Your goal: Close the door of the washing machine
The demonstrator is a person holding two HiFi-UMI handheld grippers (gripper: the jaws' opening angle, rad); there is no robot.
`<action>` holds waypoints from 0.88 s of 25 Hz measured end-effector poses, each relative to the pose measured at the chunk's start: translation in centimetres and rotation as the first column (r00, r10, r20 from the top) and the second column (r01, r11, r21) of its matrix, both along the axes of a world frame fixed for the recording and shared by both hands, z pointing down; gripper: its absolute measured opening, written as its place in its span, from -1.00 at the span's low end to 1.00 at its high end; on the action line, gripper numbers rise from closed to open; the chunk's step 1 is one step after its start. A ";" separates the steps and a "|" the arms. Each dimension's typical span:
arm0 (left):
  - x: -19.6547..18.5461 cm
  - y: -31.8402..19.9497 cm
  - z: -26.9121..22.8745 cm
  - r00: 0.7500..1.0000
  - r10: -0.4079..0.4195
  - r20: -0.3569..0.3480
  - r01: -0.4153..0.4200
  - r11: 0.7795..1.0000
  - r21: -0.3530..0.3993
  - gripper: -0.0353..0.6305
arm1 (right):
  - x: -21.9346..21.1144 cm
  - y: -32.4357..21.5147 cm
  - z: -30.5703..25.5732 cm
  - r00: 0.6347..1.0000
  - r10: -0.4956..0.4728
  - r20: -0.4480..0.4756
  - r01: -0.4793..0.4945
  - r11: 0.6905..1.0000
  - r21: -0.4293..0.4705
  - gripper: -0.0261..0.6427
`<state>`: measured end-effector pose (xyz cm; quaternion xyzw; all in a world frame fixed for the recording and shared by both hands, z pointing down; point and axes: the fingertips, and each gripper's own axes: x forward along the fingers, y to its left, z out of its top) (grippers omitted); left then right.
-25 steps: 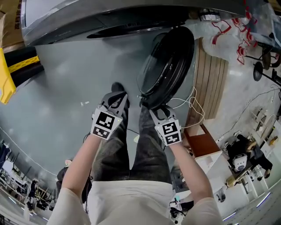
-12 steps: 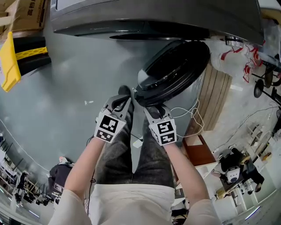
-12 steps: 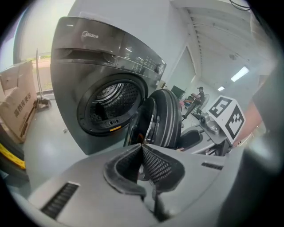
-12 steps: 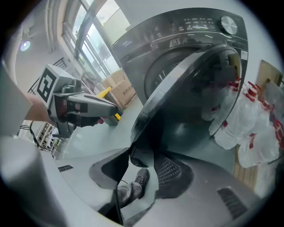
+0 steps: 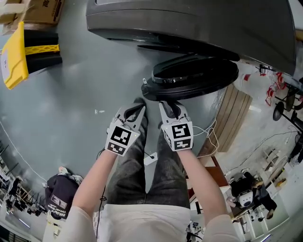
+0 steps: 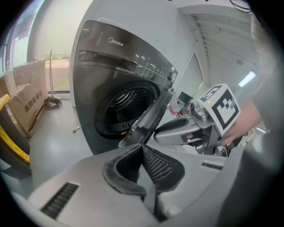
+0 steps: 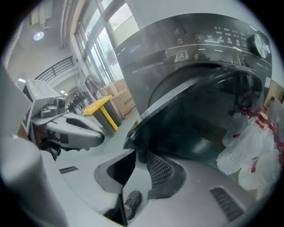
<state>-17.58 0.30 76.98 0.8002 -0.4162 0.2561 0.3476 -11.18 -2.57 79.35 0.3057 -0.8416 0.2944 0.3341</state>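
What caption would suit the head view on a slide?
Looking steeply down on a grey washing machine with its round dark door partly open.

Floor under me: smooth grey painted floor [image 5: 80, 94], slightly glossy, a few small scraps on it. At the far left of my head view there is a black block with yellow chevron stripes [image 5: 42, 59], a yellow plastic panel [image 5: 14, 59] just beside it and brown cardboard boxes [image 5: 43, 8] at the top edge. On my right is a pale wooden slatted panel [image 5: 233, 111], with a loose white cable [image 5: 208, 130] by its near edge and a reddish-brown board [image 5: 213, 163] closer to me. White plastic bags with red print [image 7: 253, 148] are heaped near the slats. Tall windows [image 7: 95, 60] line one wall and let in daylight. A round ceiling lamp [image 7: 39, 34] is lit. White ribbed ceiling [image 6: 213, 31] overhead.
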 end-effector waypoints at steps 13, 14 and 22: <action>-5.0 -2.8 -1.5 0.994 -0.108 0.005 0.107 0.992 0.062 -0.87 | -4.3 -10.2 -1.4 0.986 0.154 0.060 -0.160 0.979 0.124 -0.63; -5.1 -3.0 -1.6 0.994 -0.108 0.004 0.108 0.992 0.063 -0.87 | -4.5 -10.8 -1.4 0.984 0.166 0.063 -0.173 0.977 0.128 -0.63; -7.1 -3.7 -1.3 0.992 -0.125 -0.009 0.126 0.990 0.059 -0.87 | -5.8 -14.1 -0.9 0.964 0.257 0.064 -0.264 0.952 0.152 -0.70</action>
